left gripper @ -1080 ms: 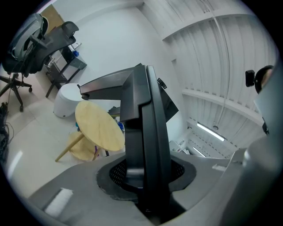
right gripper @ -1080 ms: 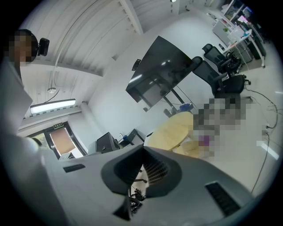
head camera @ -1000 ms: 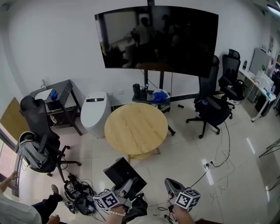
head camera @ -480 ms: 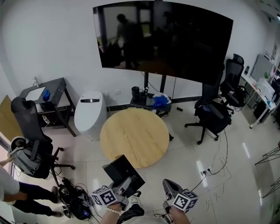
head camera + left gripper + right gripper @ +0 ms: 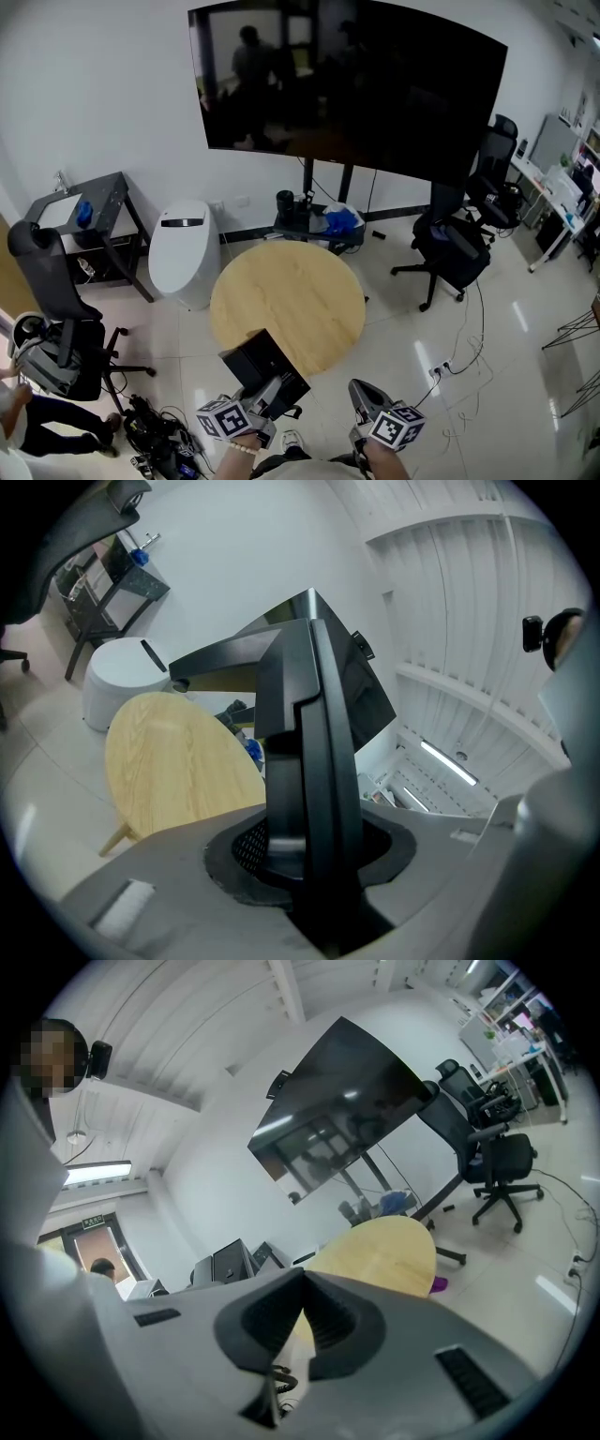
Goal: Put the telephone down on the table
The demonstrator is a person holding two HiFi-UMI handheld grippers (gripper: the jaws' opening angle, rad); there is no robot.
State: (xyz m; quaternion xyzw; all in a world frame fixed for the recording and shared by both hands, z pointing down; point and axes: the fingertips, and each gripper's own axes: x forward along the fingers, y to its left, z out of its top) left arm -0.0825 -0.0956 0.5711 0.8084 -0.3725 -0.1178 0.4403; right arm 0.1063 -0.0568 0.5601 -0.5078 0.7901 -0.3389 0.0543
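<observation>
Matt plastic telephone [image 5: 265,370], smooth wood-grained table [image 5: 286,300]

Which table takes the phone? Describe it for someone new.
Under the big dark wall screen, mid-floor, stands the table. It is the only round, pale wooden top; the stand far left is dark and rectangular.

Office or meeting room.
- Big curved dark display [image 5: 347,84] on floor stand, far ahead of jaws, beyond round wooden table [image 5: 286,300].
- Black swivel office chairs: two [image 5: 455,239] ahead and right of jaws, one [image 5: 42,258] well left.
- White cluttered desk [image 5: 553,202] at far right.
- Black metal side table [image 5: 89,220] by white wall, ahead-left.
- Glossy tiled floor [image 5: 525,319]; power strip [image 5: 439,368] with trailing cables just right of jaws.
- Ceiling strip light [image 5: 453,763].
</observation>
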